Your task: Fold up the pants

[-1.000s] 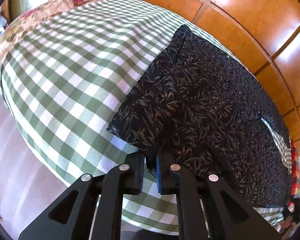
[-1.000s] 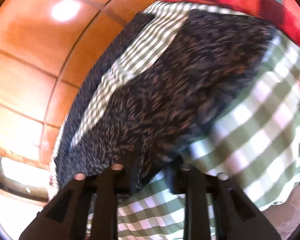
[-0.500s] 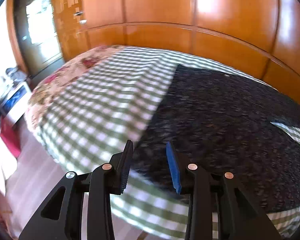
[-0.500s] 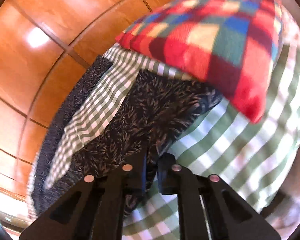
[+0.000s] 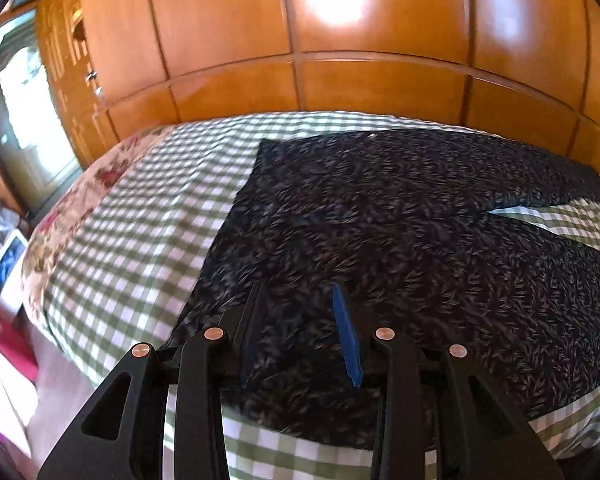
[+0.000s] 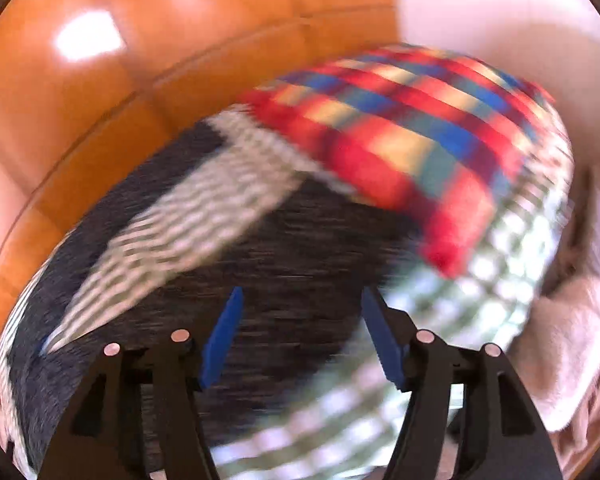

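Observation:
The dark leaf-print pants (image 5: 380, 216) lie spread flat on the green-and-white checked bedcover (image 5: 140, 240), waist to the left and the two legs splitting to the right. My left gripper (image 5: 298, 292) hovers above the near waist corner, open, with nothing between its blue pads. In the blurred right wrist view the pants (image 6: 284, 264) reach toward the camera, one leg on each side of a checked strip. My right gripper (image 6: 300, 296) hangs above the near leg's hem; its jaws are opening and nothing is held between them.
A red, blue and yellow plaid blanket (image 6: 412, 128) lies on the bed just beyond the leg ends. Wooden wardrobe panels (image 5: 340, 40) rise behind the bed. A floral cover (image 5: 84, 196) shows at the bed's left end. A pale cloth (image 6: 572, 344) sits off the bed's right side.
Both grippers let go of the pants' near edge and rose away from the bed. The left opened first, the right after closing tight. The pants now lie flat.

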{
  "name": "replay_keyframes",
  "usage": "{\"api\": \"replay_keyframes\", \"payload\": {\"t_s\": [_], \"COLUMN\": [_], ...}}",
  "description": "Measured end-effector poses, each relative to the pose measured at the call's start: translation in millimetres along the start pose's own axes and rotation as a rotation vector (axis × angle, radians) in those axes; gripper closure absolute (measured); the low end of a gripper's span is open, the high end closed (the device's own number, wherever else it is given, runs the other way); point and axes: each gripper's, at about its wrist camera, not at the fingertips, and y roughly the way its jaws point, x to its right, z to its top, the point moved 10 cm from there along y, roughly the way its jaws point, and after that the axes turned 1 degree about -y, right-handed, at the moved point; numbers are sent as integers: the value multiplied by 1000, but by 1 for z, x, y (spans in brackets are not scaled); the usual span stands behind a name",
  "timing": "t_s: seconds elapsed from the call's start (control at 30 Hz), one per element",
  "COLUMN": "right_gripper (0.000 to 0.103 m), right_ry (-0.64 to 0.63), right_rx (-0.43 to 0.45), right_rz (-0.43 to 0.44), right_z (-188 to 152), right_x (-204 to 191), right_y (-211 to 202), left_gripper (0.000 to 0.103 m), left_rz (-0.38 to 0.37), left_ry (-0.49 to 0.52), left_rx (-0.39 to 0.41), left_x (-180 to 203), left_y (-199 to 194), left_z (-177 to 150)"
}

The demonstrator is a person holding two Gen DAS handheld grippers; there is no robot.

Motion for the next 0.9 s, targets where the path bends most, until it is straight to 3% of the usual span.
{"api": "replay_keyframes", "payload": {"t_s": [0.2,0.43,0.6,0.9], "right_gripper": [37,37,37,36], "right_ry": [-237,-372,-419,-445], "right_rx": [-95,-219,-258,-257], "right_rz": [270,446,472,462], "right_z": [-37,-98,-127,-144], "right_x": [-162,-291,-323,-313], "right_y": [22,60,69,88], "left_gripper": [69,69,69,69], "left_rz": [-32,-48,-54,-57], "left_ry": [59,98,117,147], "left_rx": [13,2,-15,-68], "left_x": [26,40,46,53], "left_y": [2,11,21,47], "left_z": [8,10,9,11]}}
